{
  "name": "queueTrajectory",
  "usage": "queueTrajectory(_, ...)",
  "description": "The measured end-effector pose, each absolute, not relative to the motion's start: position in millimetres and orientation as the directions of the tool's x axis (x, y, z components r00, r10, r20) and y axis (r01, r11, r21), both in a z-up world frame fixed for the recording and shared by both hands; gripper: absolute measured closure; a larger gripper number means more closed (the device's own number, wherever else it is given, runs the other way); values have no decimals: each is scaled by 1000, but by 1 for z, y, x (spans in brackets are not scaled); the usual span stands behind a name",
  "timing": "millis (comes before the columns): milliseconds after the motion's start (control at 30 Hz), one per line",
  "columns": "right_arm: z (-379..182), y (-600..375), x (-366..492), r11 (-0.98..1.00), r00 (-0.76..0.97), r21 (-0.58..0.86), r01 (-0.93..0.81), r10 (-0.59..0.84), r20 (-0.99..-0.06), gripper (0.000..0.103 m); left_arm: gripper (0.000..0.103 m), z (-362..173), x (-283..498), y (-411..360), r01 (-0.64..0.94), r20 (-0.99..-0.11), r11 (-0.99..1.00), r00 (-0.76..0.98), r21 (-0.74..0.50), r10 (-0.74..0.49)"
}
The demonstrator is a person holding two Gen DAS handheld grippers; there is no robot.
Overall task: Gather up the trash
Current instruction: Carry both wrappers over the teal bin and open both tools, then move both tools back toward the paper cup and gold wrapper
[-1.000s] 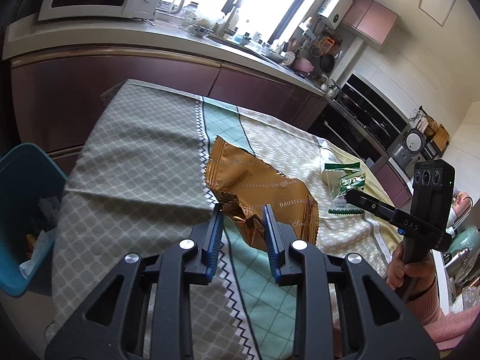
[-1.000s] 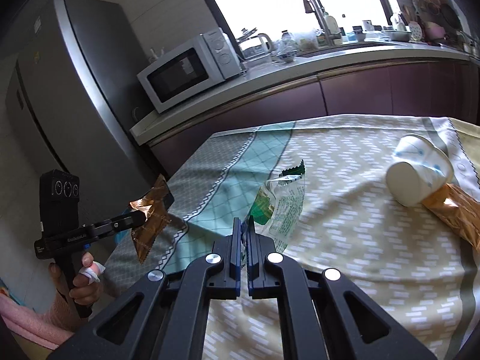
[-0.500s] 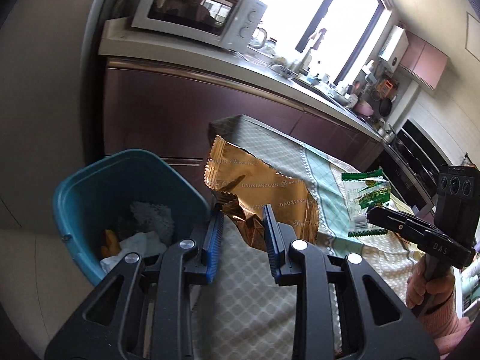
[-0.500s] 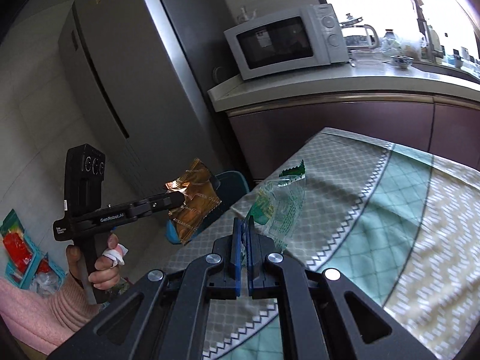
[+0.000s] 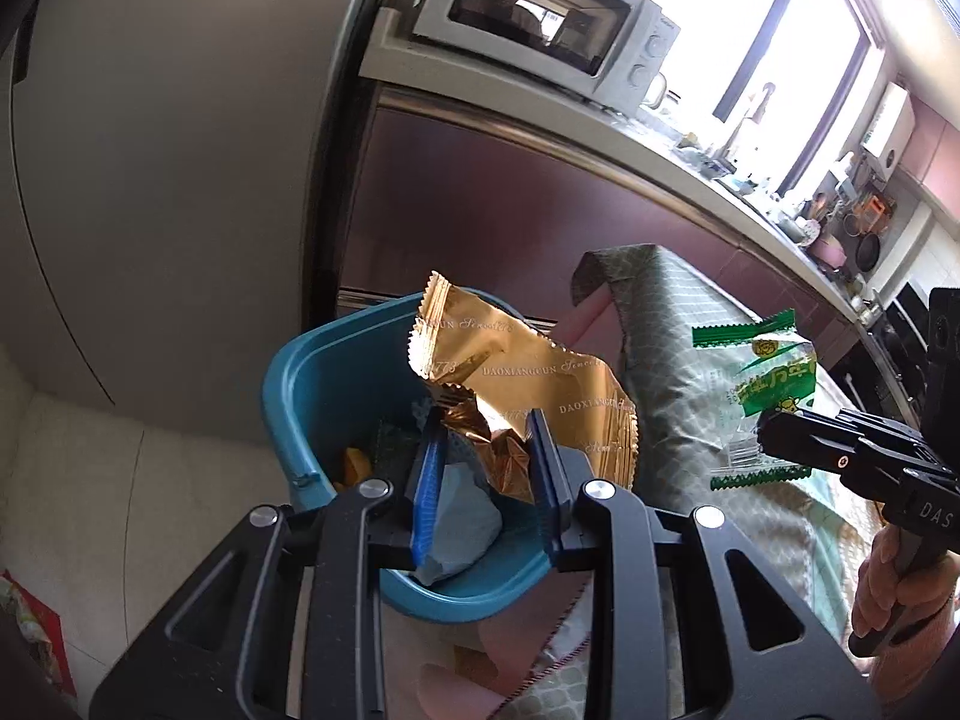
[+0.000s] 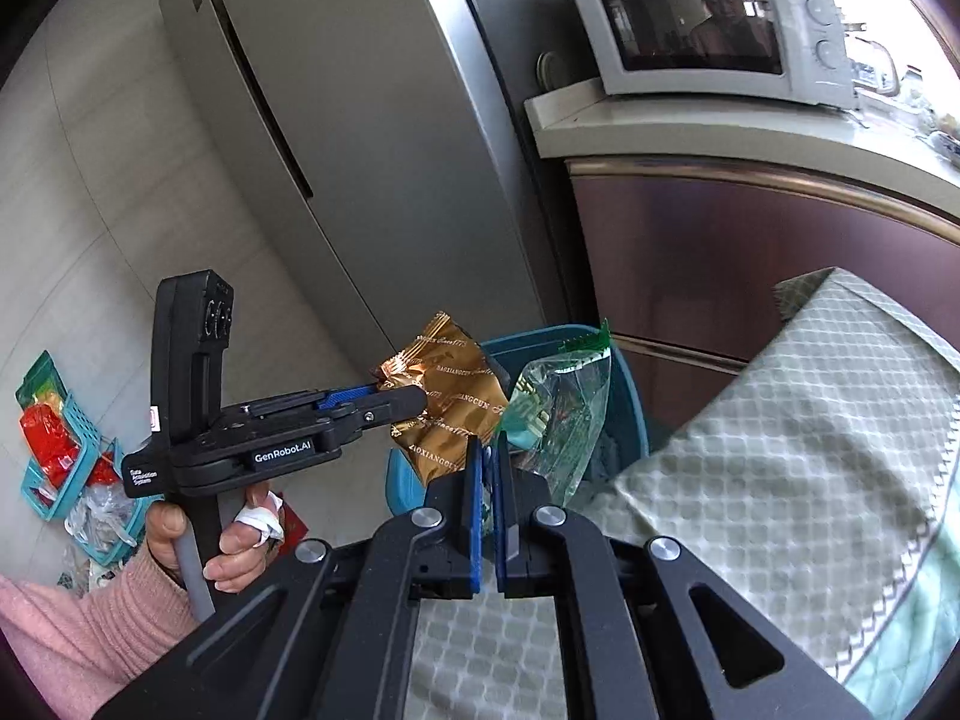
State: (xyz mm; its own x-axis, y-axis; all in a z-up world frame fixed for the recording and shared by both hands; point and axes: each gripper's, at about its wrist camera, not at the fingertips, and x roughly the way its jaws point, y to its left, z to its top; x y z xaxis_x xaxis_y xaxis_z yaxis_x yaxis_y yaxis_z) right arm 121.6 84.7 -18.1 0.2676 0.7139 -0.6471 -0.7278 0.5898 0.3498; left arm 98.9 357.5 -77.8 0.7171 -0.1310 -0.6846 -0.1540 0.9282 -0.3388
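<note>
Carrying two wrappers to the round teal plastic bin (image 5: 312, 384), drop-off step in hand. Left tool (image 5: 489, 468) clamped on the crumpled gold foil snack wrapper (image 5: 528, 378), hanging right over the bin's mouth. Right tool (image 6: 487, 468) pinched together on the clear-and-green plastic wrapper (image 6: 561, 402), just above the bin's rim on the side nearest the cloth-covered tabletop (image 6: 798, 420). Next move, by the look of it: spread both tools so the wrappers fall inside, the green one nudged further over the bin first. Already in the bin: pale crumpled paper (image 5: 465, 516), something orange (image 5: 355, 465), other scraps too dim to name.
</note>
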Motion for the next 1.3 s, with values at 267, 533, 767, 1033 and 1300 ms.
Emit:
queueTrajectory(267,-51,128,146,594,188,373,-713,674,-714,100,75,-102,118,366,-205,-732,933,676,-295,-83)
queueTrajectory(533,-73,143,162,620,147,414,-666,653,-743,92,75,-119,131,364,-230,-764,938,643,-260,-54)
queueTrajectory(767,-73,144,165,629,147,423,-652,653,-743,86,75,-124,133,360,-229,-769,937,637,-263,-60)
queueTrajectory(1033,-61,114,151,624,176,432,-651,677,-714,82,75,-106,124,343,-157,-721,937,681,-311,-125)
queueTrajectory(1300,-37,64,126,632,254,413,-656,700,-667,76,68,-73,115,298,-4,-639,935,731,-353,-238)
